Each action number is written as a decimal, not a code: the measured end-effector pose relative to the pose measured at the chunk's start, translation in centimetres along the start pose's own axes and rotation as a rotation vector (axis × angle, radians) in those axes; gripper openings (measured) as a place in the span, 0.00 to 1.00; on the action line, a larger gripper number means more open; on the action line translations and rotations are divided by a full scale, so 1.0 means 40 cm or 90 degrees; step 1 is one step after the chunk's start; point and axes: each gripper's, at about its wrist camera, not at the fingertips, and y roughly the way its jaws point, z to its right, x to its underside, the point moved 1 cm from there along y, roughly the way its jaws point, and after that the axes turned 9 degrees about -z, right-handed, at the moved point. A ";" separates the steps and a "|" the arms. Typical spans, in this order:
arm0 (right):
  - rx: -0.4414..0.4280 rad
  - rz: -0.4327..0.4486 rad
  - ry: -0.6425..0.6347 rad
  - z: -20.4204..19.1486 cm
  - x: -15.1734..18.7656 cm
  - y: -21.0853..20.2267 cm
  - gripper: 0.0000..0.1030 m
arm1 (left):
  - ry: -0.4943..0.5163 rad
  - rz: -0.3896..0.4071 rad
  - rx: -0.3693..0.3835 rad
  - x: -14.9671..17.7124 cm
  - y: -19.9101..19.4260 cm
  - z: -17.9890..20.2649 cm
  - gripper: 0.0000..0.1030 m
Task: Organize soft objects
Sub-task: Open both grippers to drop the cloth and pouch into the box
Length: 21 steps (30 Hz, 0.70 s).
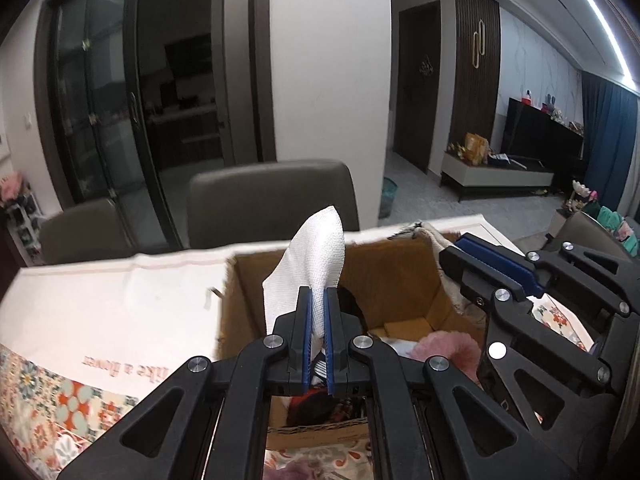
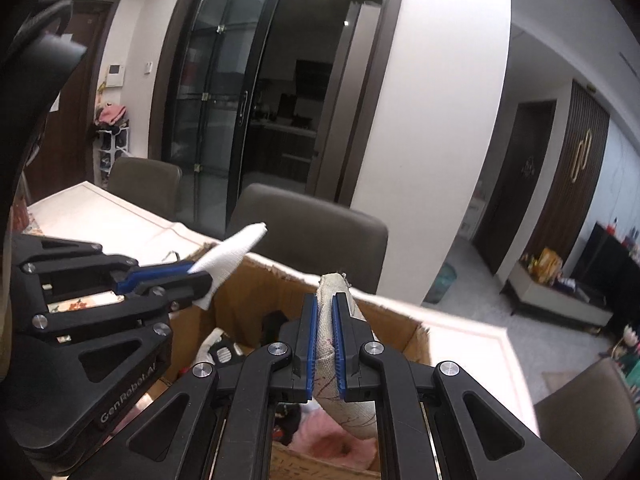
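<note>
Left hand-held gripper (image 1: 317, 320) pinched a white cloth (image 1: 316, 256), right hand-held gripper (image 2: 325, 340) clamped a beige cloth (image 2: 334, 292), both raised over the cardboard box (image 1: 400, 264), likely for sorting.

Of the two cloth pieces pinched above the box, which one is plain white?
The white mesh cloth clamped in the left gripper. The right gripper holds a beige woven cloth with reddish marks instead.

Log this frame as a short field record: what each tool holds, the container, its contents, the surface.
left tool: shut on white mesh cloth, above the box
right tool: shut on beige woven cloth, above the box
container: open cardboard box
contents: pink fluffy item, dark items, partly hidden
surface: table with patterned tablecloth
</note>
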 end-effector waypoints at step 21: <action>-0.018 -0.047 0.057 0.074 0.039 0.027 0.42 | -0.011 -0.073 0.011 0.026 0.051 -0.011 0.42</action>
